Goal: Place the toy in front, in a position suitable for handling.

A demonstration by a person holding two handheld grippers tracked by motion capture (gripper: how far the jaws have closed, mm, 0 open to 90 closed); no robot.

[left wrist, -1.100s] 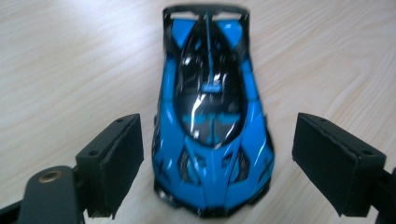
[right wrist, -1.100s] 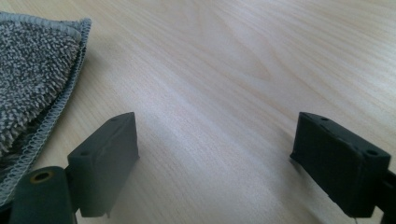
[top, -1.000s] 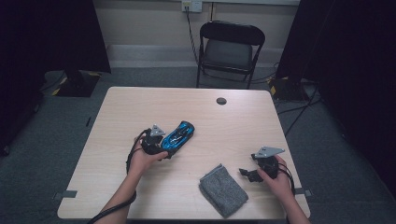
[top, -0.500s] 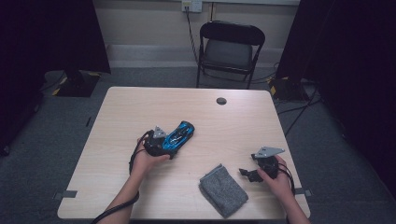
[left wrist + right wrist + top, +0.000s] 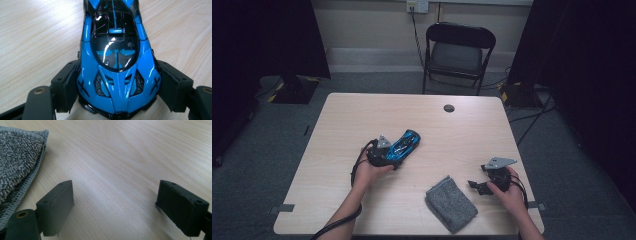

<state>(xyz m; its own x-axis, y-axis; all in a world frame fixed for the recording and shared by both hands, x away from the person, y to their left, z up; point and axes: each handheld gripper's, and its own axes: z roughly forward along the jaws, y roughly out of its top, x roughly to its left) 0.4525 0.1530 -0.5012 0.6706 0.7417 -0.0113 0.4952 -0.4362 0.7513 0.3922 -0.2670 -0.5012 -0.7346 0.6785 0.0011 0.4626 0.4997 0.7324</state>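
A blue and black toy car (image 5: 405,144) lies on the wooden table (image 5: 362,115), left of the middle. My left gripper (image 5: 393,154) sits at one end of it. In the left gripper view the car (image 5: 116,50) fills the space between the jaws, which have just been closing, and both pads (image 5: 68,85) touch its sides. My right gripper (image 5: 475,185) rests near the front right of the table, open, with bare wood between its pads (image 5: 56,205). A folded grey cloth (image 5: 451,202) lies just left of it, and its stitched edge (image 5: 17,162) shows beside the left jaw.
A small black round cap (image 5: 449,108) sits near the table's far edge. A black folding chair (image 5: 459,55) stands behind the table. Dark curtains flank both sides, and cables run across the carpet at the right.
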